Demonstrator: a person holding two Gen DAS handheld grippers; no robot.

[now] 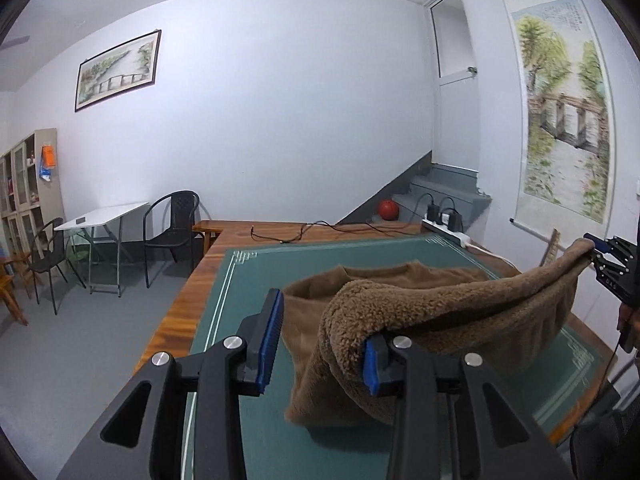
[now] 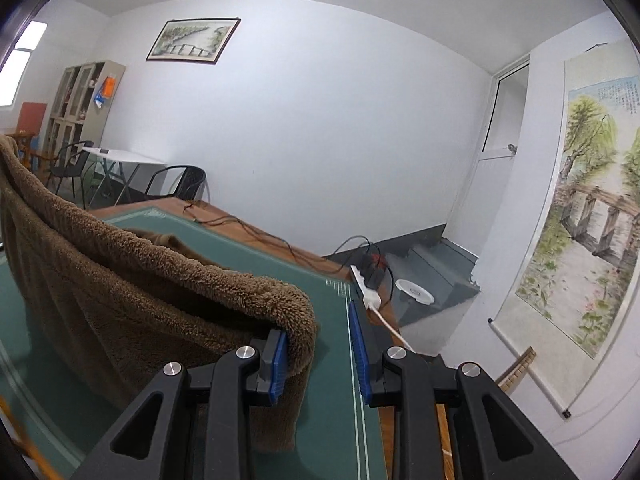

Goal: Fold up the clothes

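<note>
1. Left wrist view: my left gripper (image 1: 320, 344) stands wide open, its blue pads well apart. The brown fleece garment (image 1: 440, 312) drapes over my right-hand finger (image 1: 372, 364) and hides most of its pad; nothing is pinched between the two. The left-hand pad (image 1: 270, 336) is bare.
2. Same view: the garment hangs in a raised band towards the right edge of the green mat (image 1: 248, 280), where my right gripper (image 1: 596, 252) shows small against the frame's rim. Whether it clamps the cloth there I cannot make out. The garment's lower part lies on the mat, its near edge cut off by my fingers.
3. Right wrist view: my right gripper (image 2: 320, 356) is also spread open. The garment (image 2: 160, 280) is slung over the left-hand finger (image 2: 278, 364), a fold dangling down its inner face, clear of the other pad.
4. Same view: the cloth rises to the left frame edge and is cut off there. The mat's far right corner sits near a white power strip (image 2: 366, 286) on the wooden table (image 2: 280, 240).
</note>
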